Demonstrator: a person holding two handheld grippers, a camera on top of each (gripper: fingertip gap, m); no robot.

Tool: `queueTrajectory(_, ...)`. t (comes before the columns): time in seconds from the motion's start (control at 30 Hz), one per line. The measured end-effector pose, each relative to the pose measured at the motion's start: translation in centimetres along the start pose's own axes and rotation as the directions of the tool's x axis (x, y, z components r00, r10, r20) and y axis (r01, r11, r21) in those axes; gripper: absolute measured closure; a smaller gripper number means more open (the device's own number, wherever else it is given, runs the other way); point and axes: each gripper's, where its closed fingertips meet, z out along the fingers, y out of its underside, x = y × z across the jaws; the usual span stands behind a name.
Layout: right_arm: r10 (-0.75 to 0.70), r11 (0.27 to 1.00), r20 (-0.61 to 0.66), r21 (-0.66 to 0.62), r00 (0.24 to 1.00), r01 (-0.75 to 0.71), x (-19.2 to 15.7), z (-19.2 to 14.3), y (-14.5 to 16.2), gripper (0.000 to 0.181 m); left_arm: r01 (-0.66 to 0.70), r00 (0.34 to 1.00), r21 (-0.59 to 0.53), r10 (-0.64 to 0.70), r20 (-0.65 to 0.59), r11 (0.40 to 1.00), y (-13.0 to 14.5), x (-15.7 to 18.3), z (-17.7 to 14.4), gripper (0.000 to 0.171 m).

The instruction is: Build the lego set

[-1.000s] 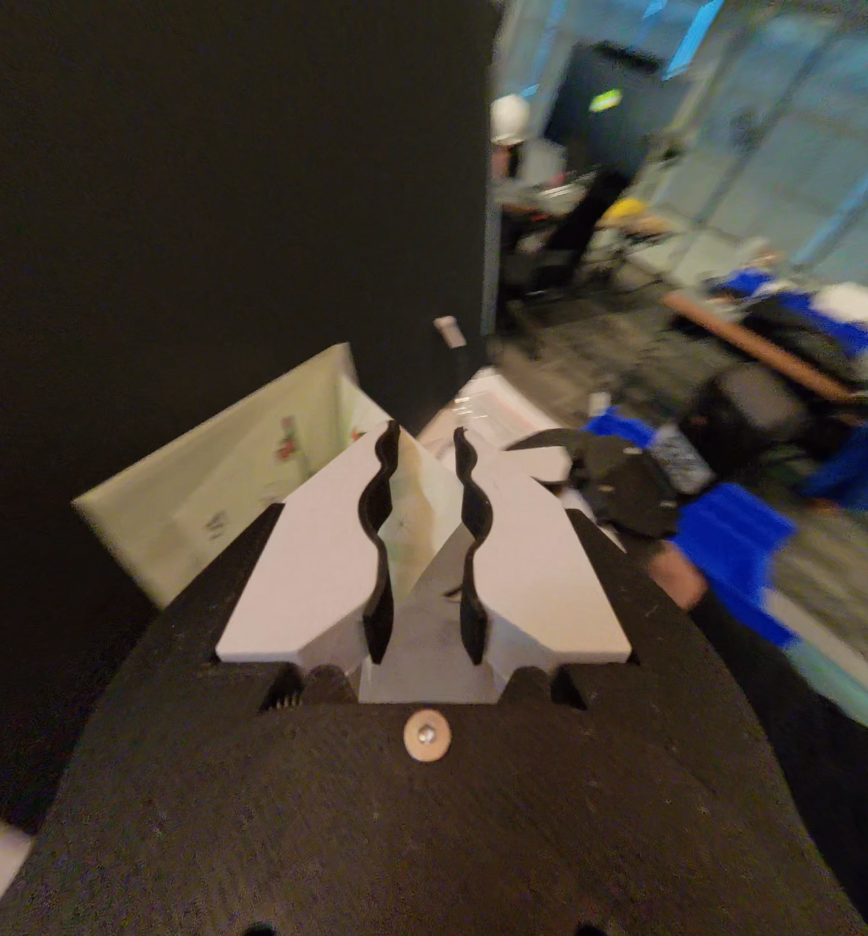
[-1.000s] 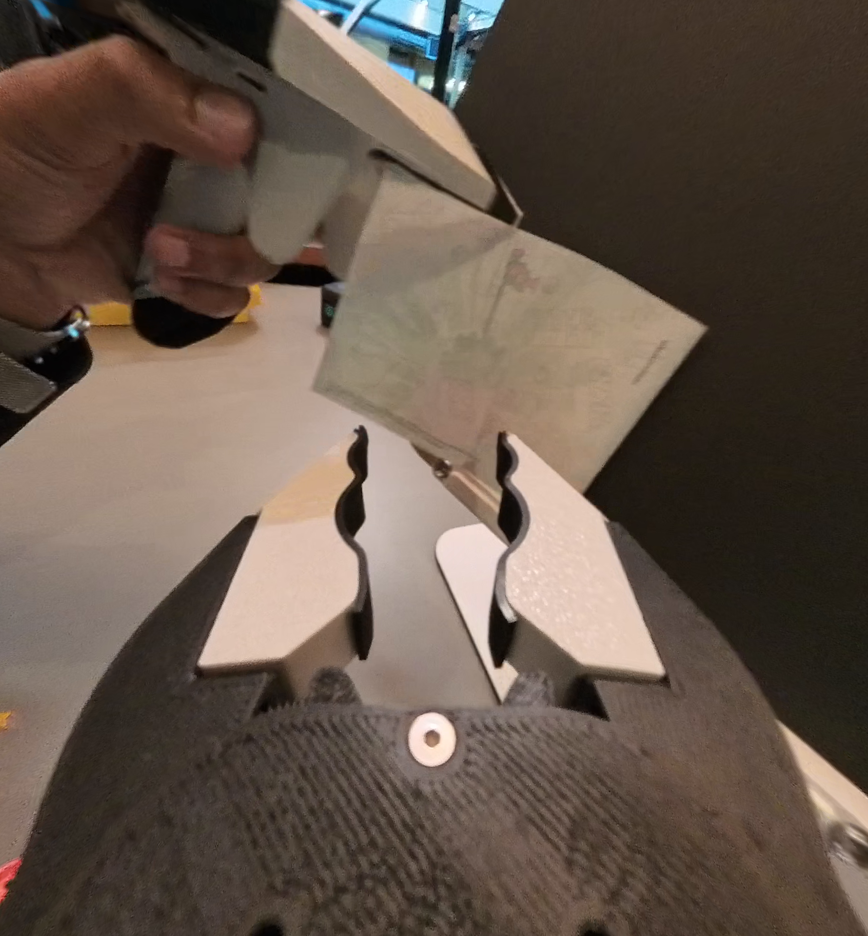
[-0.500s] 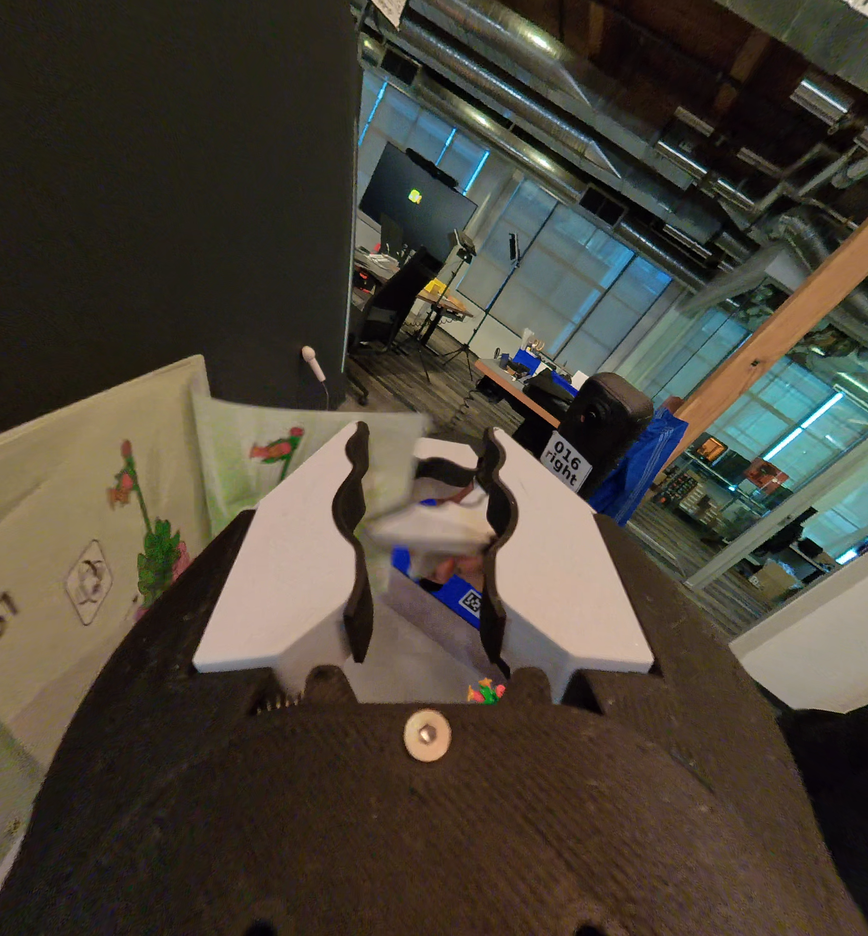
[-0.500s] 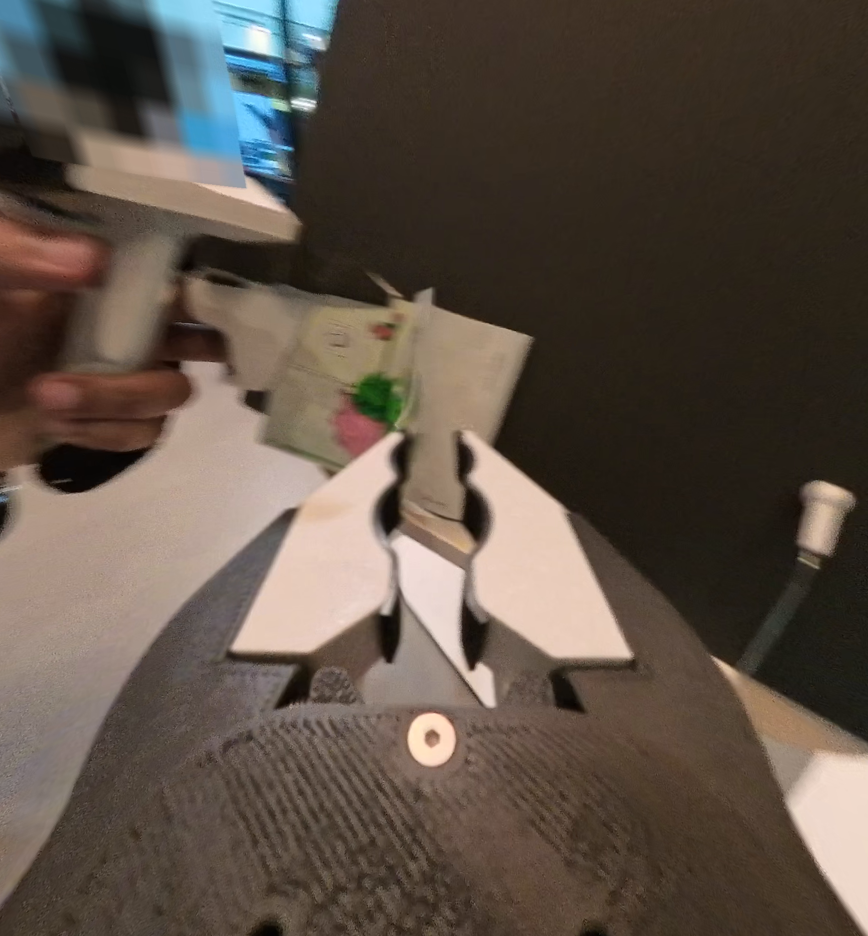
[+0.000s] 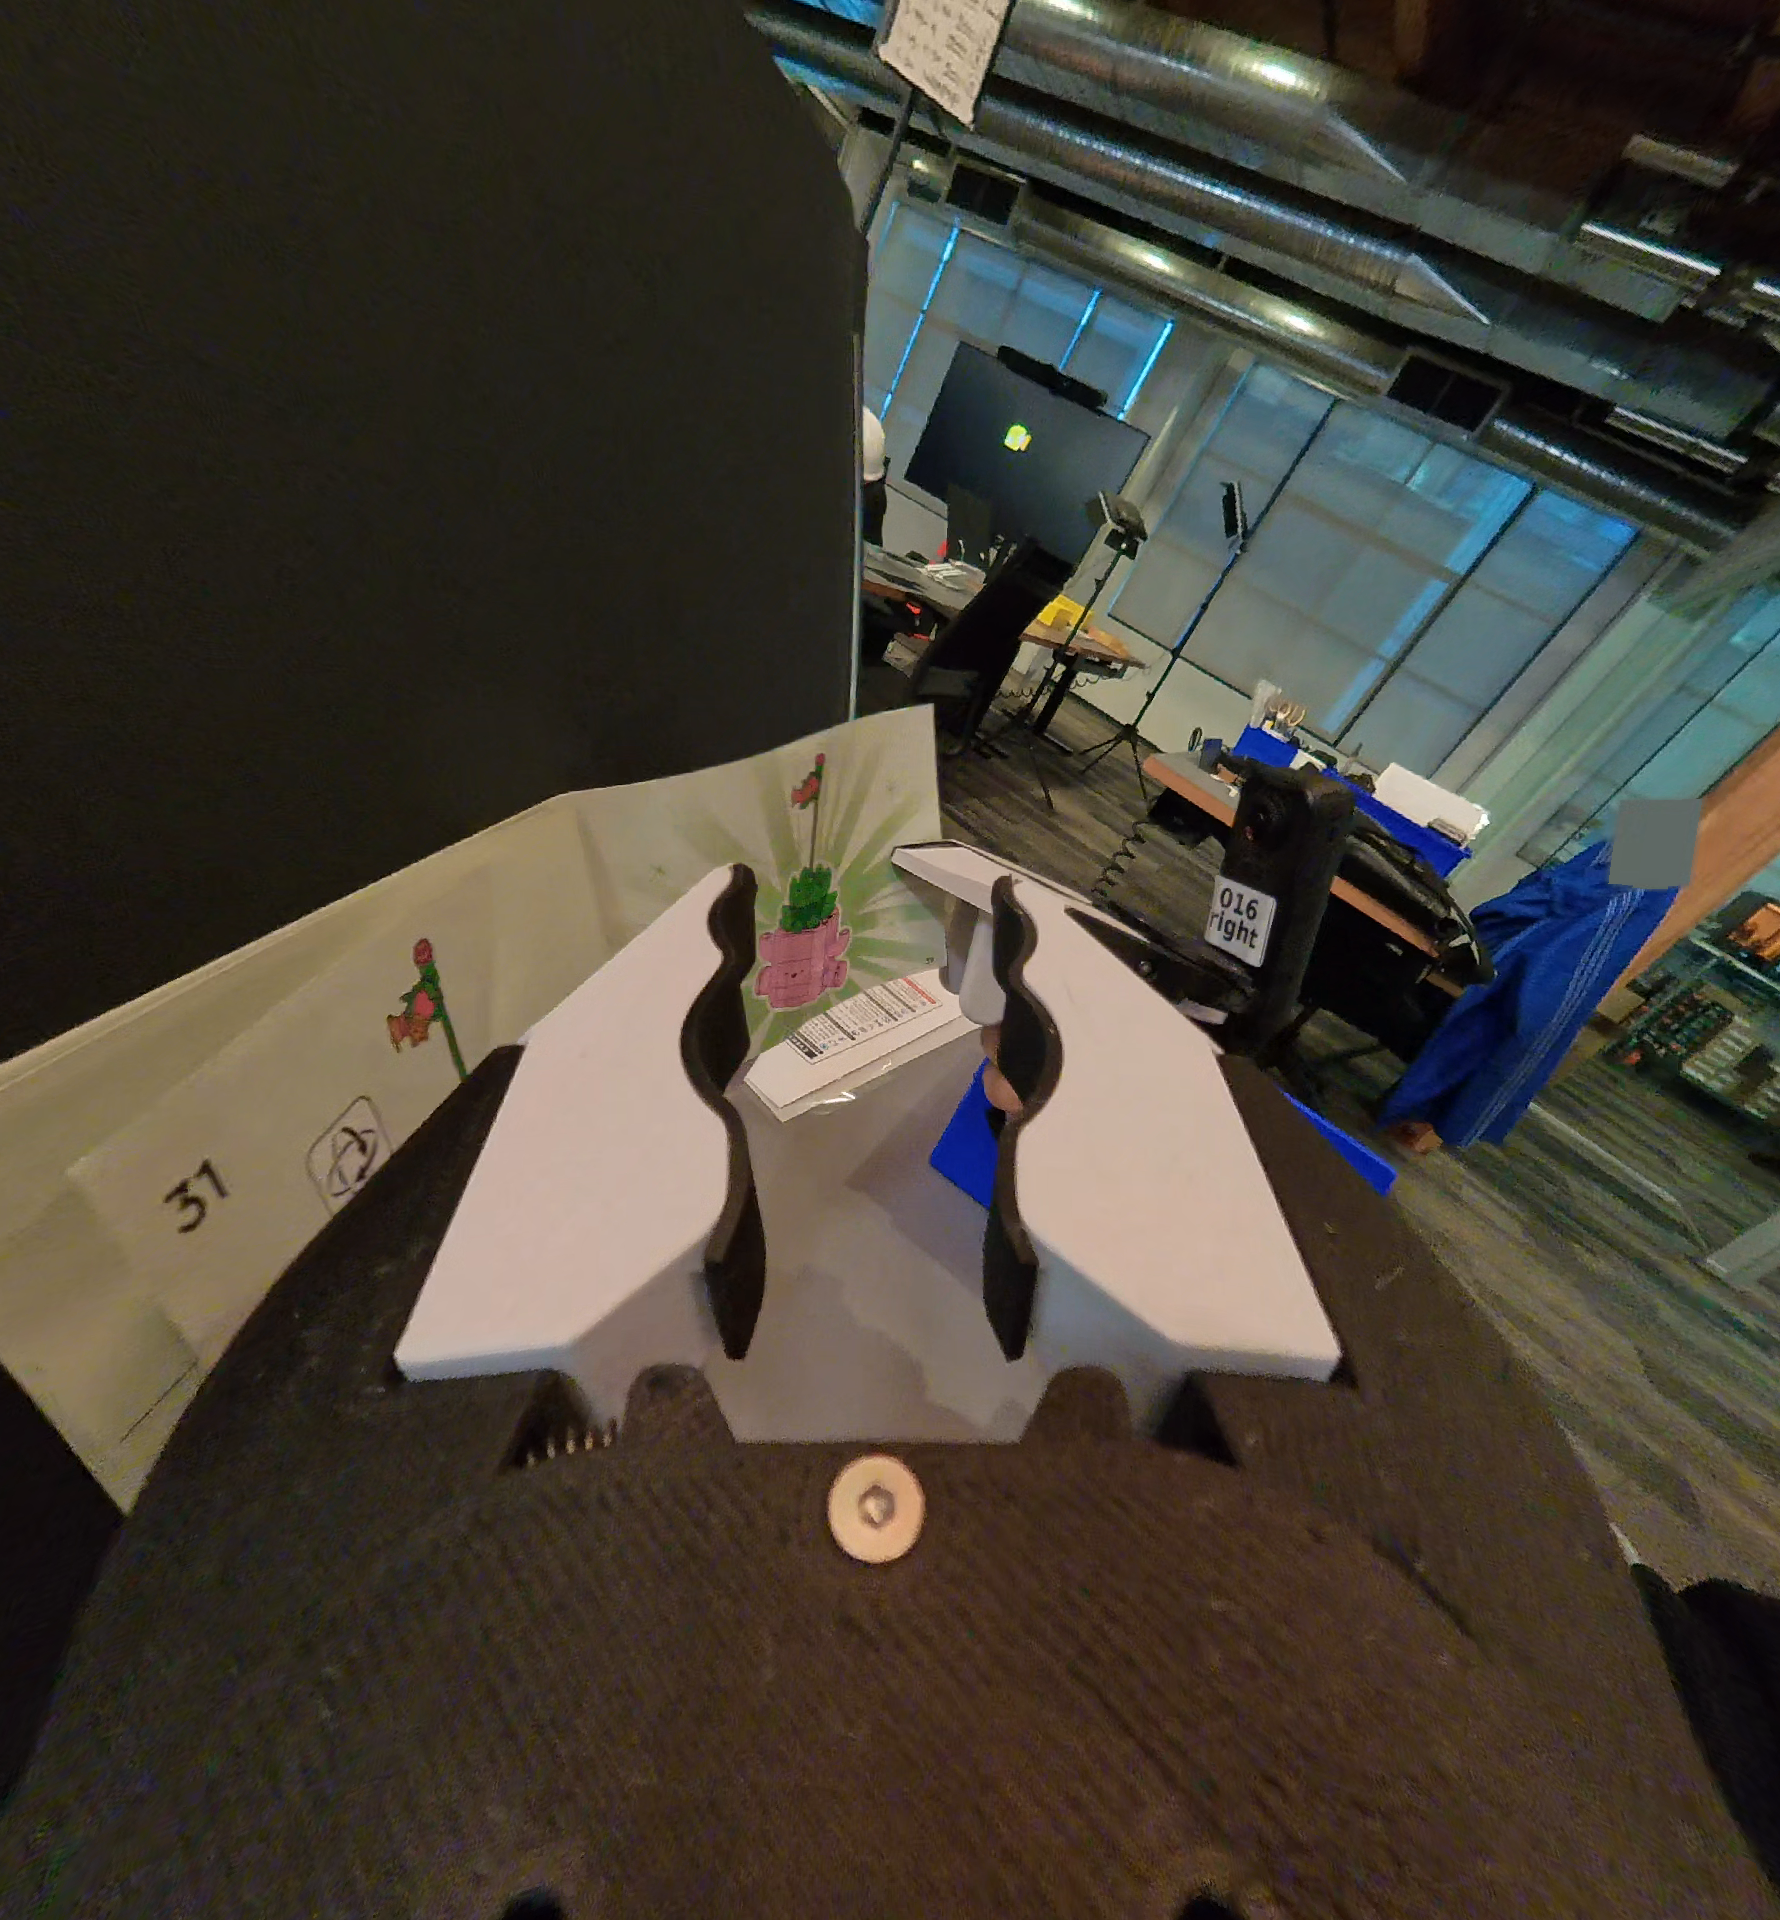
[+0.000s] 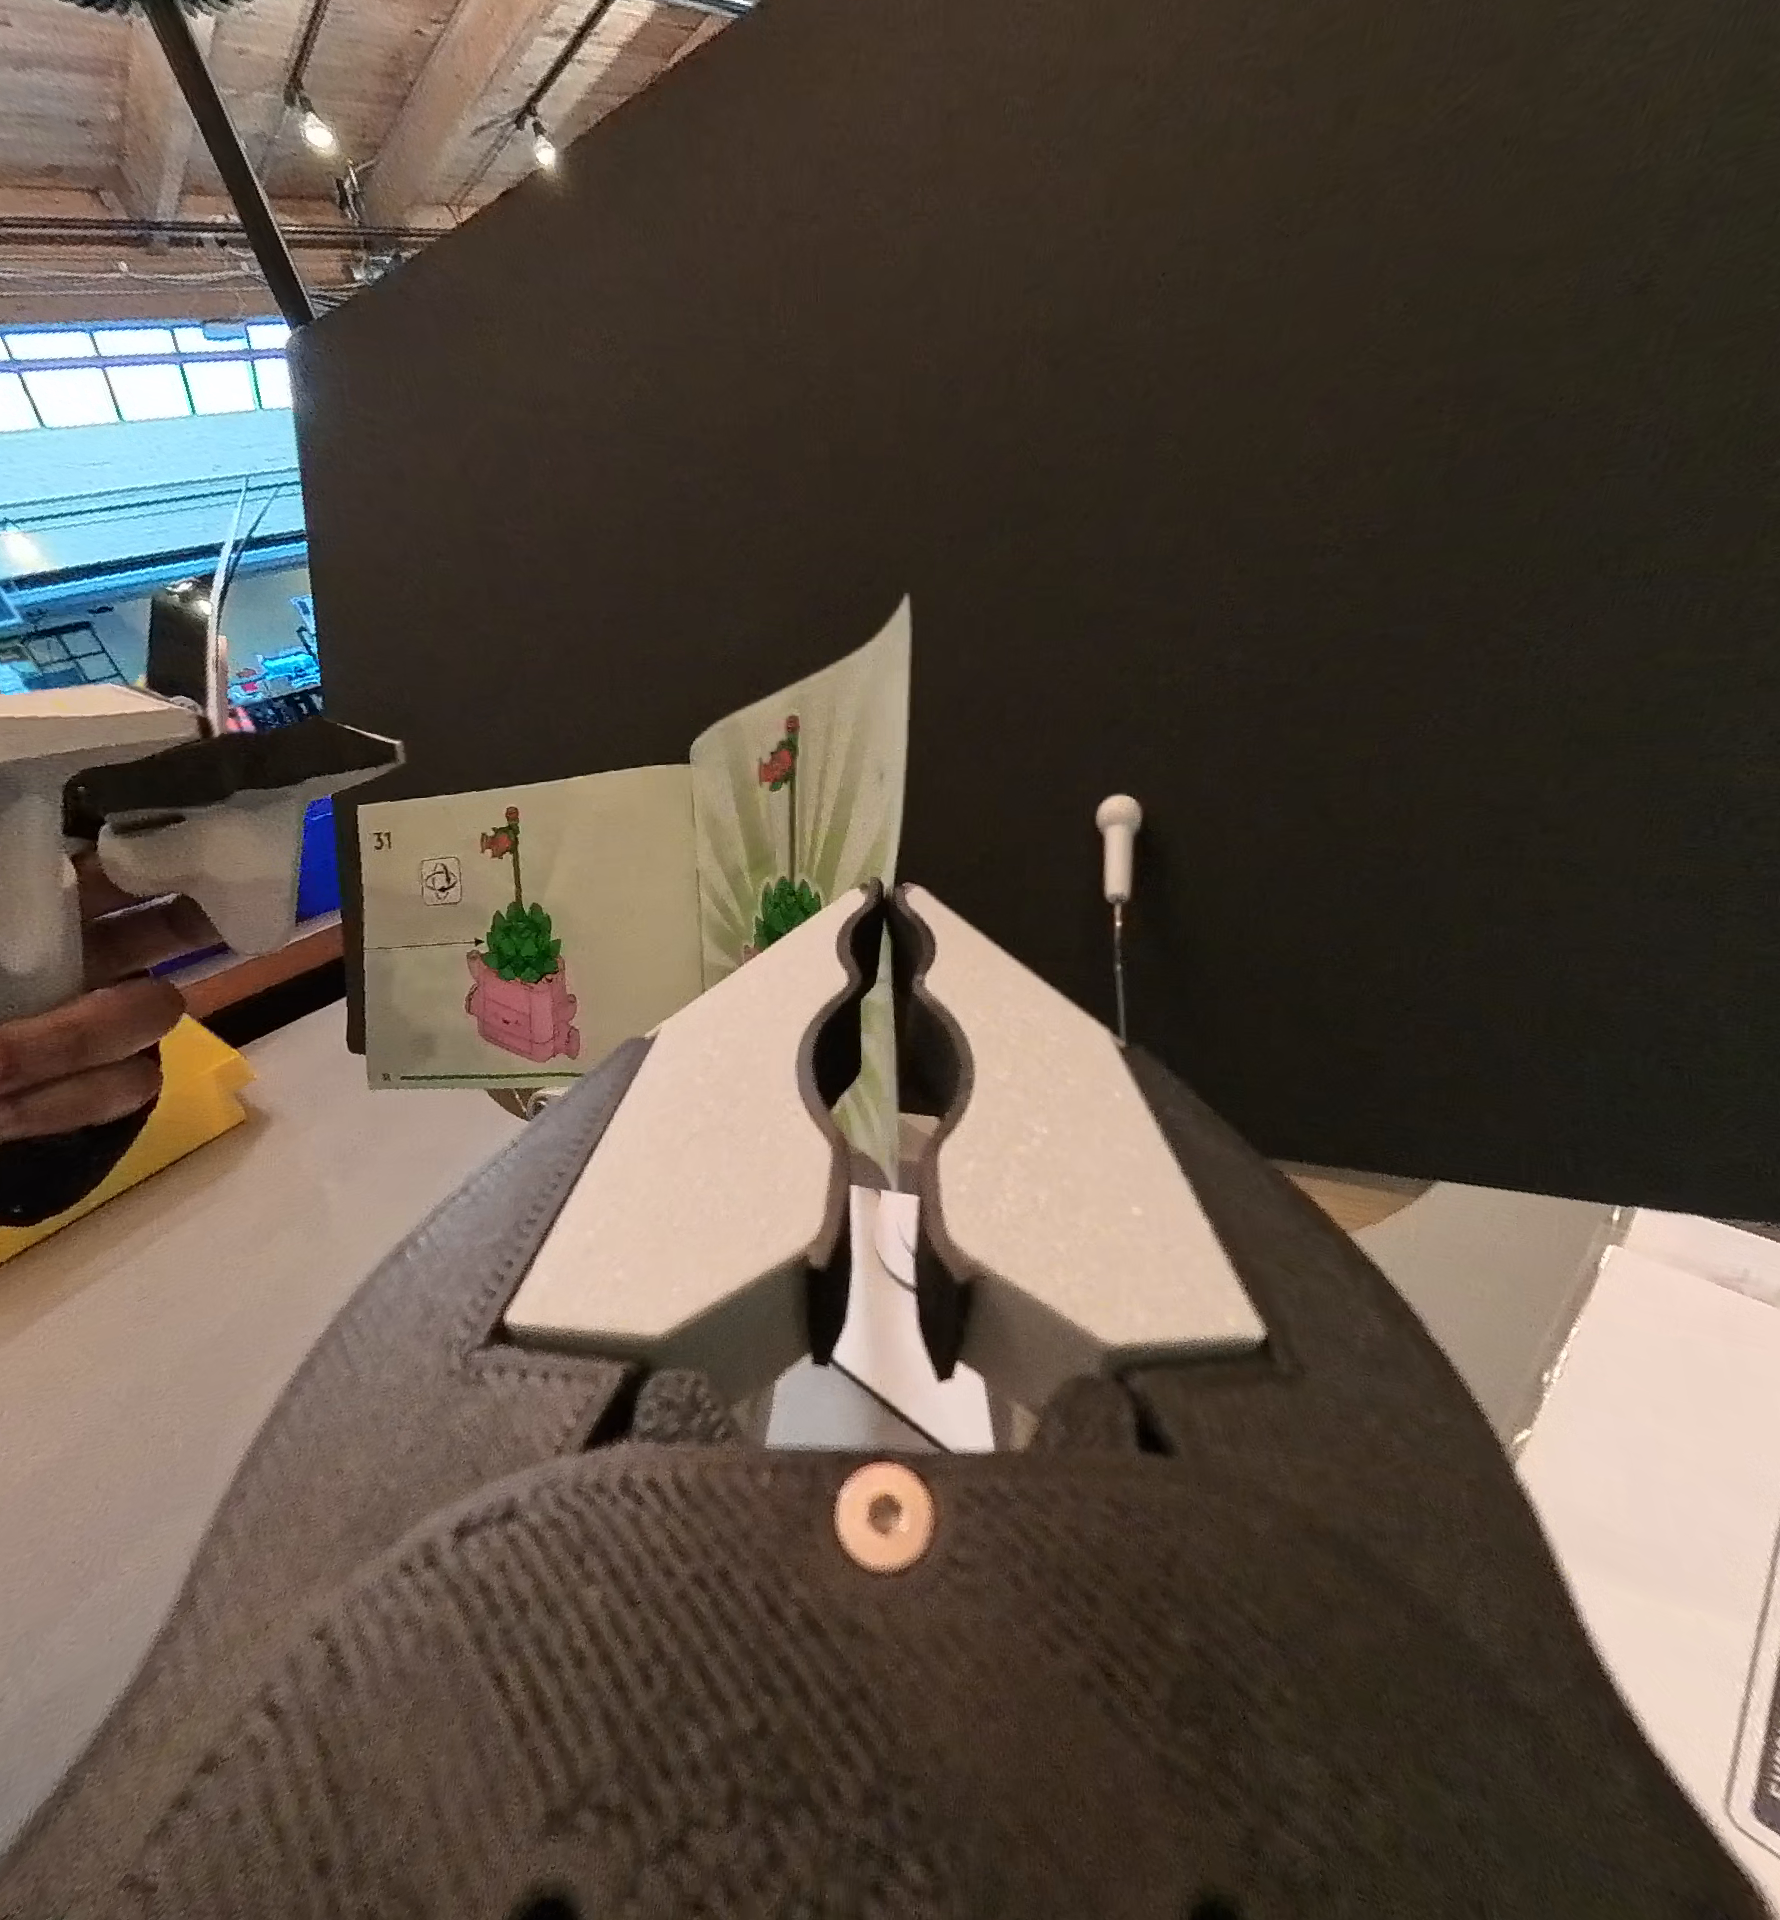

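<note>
Pale-green booklet [image 6: 595,914], pink-and-green plant print; yellow block [image 6: 179,1101]

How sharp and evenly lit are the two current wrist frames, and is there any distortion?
Left wrist view: sharp, no motion blur; the instruction booklet reads clearly, the windows glow bright blue, and wide-angle bending curves the black backdrop. Right wrist view: also sharp at the right claw, with slight softness low on its body and a bright window band upper left.

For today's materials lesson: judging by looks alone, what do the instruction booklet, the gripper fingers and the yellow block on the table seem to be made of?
Instruction booklet: thin printed paper with a slight sheen; its pinched page curls.
Right gripper fingers: probably moulded or printed plastic, matt pale grey with a speckled grain, edged by dark wavy pads, perhaps rubber.
Yellow block: likely hard plastic, smooth and evenly coloured, with stepped edges.
</note>
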Motion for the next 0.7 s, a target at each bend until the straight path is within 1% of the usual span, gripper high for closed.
queueTrajectory(0.43,0.002,1.0,-0.02,0.01,1.0,-0.001,0.6,-0.2,-0.2,0.18,-0.035,0.999,0.004,0.035,0.008,0.999,-0.2,0.8,0.1,0.126)
queueTrajectory(0.57,-0.013,1.0,-0.052,0.021,0.999,0.014,0.8,-0.5,-0.8,0.167,-0.054,0.999,0.007,0.054,0.005,0.999,-0.3,1.5,0.2,0.126)
queueTrajectory(0.63,-0.031,0.999,-0.079,0.035,0.996,0.034,0.9,-1.1,-1.7,0.158,-0.062,0.998,0.01,0.062,-0.008,0.998,-0.4,2.2,0.2,0.126)
queueTrajectory(0.7,-0.06,0.995,-0.113,0.073,0.992,0.069,0.5,-1.9,-3.1,0.157,-0.073,0.997,0.013,0.073,-0.022,0.997,-0.6,3.0,0.0,0.126)
